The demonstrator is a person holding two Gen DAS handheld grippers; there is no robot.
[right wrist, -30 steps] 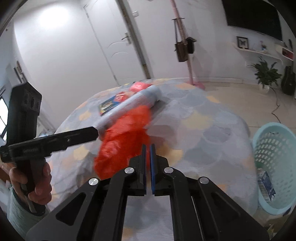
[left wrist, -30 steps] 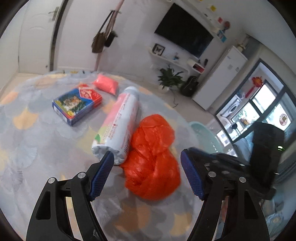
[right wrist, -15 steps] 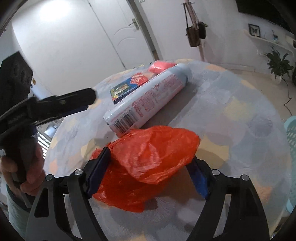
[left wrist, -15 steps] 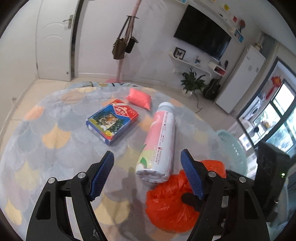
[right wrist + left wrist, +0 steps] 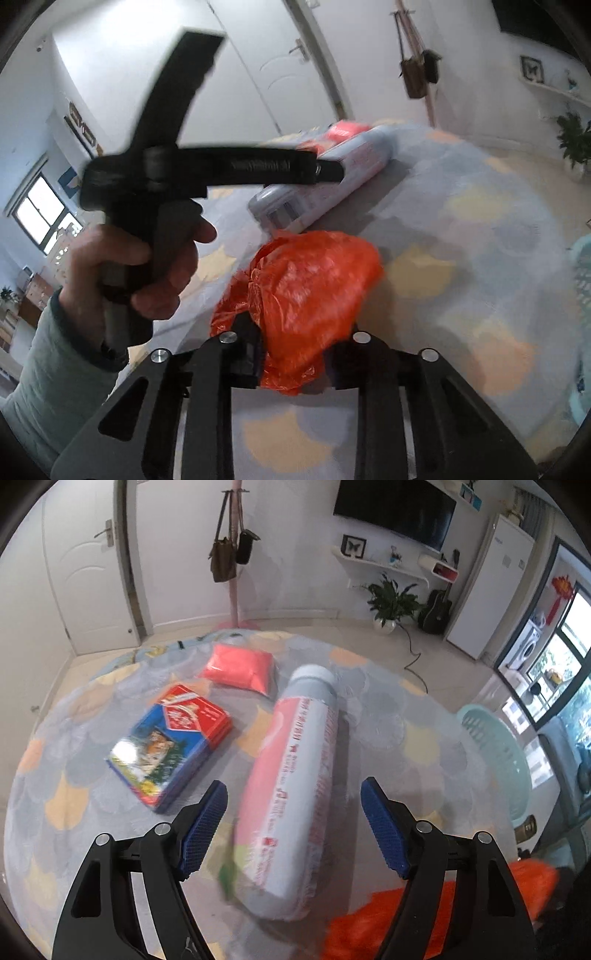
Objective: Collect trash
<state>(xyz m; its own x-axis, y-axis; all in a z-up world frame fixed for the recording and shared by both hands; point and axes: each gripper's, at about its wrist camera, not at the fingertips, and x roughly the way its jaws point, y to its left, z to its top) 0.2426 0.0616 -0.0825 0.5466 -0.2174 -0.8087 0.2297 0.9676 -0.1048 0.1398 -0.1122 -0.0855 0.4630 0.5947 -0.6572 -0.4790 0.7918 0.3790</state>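
Spread wide on the left gripper (image 5: 293, 827), blue pads (image 5: 384, 832) on either side of the near end of a long pink-and-white pack (image 5: 295, 794) without touching it; pinched on an orange bag (image 5: 306, 291) on the right gripper (image 5: 295, 354), crumpled plastic bulging up and forward between the black fingers

Left wrist view:
- pack lying lengthwise straight ahead between the jaws on a patterned tabletop (image 5: 66, 782), grey-capped far end pointing away
- flat blue-and-red box (image 5: 173, 744) ahead and left of the jaws, just beside the pack but apart from it
- small pink pouch (image 5: 238, 667) farther ahead, beyond the box, near the pack's far end
- edge of the orange bag (image 5: 369, 926) low and right of the jaws, partly behind the right finger, blurred
- pale green basket (image 5: 495, 753) off to the right, beyond the tabletop edge, on the floor

Right wrist view:
- bag held at its near part, rest of it spreading forward above the tabletop (image 5: 480, 221); cannot tell whether its far end touches the surface
- pack (image 5: 325, 192) ahead and slightly left of the jaws, its near end just beyond the bag
- left hand (image 5: 133, 273) up and left of the jaws, wrapped round the other gripper's black handle, that gripper's arm reaching over the pack, blurred
- sliver of the basket (image 5: 581, 280) at the far right edge
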